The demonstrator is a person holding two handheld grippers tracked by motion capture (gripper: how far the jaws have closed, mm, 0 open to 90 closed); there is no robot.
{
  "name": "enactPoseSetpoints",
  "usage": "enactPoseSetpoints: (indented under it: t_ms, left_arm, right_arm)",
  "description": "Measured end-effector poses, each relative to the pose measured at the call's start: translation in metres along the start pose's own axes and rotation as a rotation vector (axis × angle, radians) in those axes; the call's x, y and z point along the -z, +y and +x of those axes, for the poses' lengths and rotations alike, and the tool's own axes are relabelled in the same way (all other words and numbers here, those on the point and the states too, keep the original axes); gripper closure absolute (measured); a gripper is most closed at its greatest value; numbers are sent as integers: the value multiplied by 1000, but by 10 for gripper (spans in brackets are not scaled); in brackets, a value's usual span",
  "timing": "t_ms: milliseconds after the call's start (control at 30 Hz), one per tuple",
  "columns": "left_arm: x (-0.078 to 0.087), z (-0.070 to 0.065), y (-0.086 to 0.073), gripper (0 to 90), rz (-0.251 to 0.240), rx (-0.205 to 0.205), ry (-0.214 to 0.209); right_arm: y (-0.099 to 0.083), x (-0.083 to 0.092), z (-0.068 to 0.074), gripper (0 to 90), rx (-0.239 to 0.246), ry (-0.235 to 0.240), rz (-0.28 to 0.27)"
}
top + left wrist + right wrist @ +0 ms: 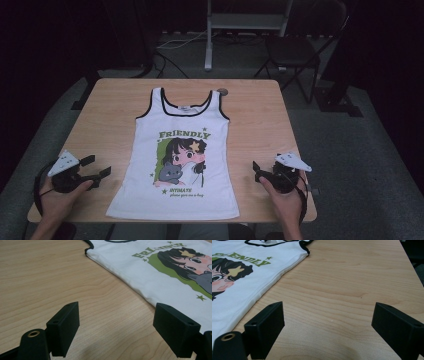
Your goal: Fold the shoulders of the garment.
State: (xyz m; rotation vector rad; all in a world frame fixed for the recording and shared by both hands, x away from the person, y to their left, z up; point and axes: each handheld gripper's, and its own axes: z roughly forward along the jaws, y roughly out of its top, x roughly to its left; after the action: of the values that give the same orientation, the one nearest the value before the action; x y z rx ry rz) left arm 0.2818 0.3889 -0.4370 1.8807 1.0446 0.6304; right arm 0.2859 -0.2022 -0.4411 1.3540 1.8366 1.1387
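Tools first: the left tool (97,167) and the right tool (256,170) both have jaws wide apart, with nothing between them. Parts of each hide under a grey plate and a hand. Both hands rest low on the worktop (260,115), pointing inward at the tank top (182,150). It lies flat between them, neck pointing away.

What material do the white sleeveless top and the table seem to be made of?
White sleeveless top with black trim: soft matte knit fabric, probably cotton; stitched hems, printed cartoon. Light wooden table: wood or wood-look laminate, smooth satin finish; visible grain lines.
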Motion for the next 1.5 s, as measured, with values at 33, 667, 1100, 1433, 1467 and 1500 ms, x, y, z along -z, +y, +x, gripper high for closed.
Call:
enactPoseSetpoints:
  t_ms: [33, 667, 1100, 1433, 1467, 1500]
  left_arm:
    - [0, 0, 0, 208, 0, 0, 0]
    - [-18, 7, 25, 208, 5, -9, -57]
    - [-78, 38, 101, 209, 27, -26, -85]
    - [-128, 62, 149, 211, 98, -6, -50]
    - [-133, 63, 154, 211, 105, -6, -46]
    - [-133, 63, 154, 212, 105, -6, -46]
  right_arm:
    - [0, 0, 0, 105, 0, 0, 0]
    - [1, -1, 0, 105, 8, 18, 14]
    - [0, -1, -1, 105, -12, 39, 9]
    - [1, -1, -2, 105, -13, 49, 15]
    - [1, -2, -2, 105, -10, 50, 13]
    - [1, -2, -2, 105, -10, 50, 13]
